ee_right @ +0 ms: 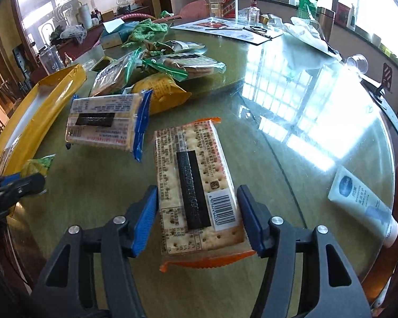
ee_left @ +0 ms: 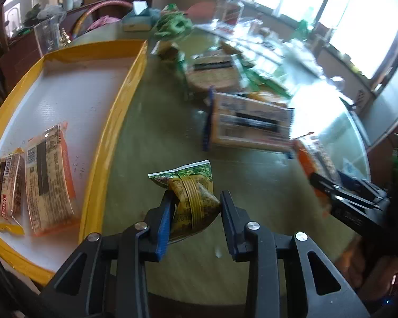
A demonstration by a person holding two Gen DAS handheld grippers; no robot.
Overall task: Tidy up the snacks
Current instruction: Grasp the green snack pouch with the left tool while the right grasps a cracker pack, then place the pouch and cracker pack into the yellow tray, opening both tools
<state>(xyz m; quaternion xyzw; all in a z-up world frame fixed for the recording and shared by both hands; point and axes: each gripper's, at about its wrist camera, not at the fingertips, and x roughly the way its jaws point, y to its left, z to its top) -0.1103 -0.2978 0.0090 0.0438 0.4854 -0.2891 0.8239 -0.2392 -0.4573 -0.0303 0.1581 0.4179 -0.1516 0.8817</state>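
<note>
Glass-topped table [ee_right: 291,132]: right gripper [ee_right: 197,217] straddles the cracker pack [ee_right: 196,185], lengthwise away, pads barely touching; left gripper [ee_left: 195,213] pinches the green-yellow snack packet [ee_left: 193,201] beside the yellow tray [ee_left: 111,122]

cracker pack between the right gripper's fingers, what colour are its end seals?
Orange, on the cracker pack inside the right gripper. Right wrist view shows it best.

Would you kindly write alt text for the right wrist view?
The right gripper straddles an orange-edged cracker pack lying on the glass-topped table. Behind it lie a blue-edged cracker pack and a pile of snack bags; a yellow tray sits at left.
</note>
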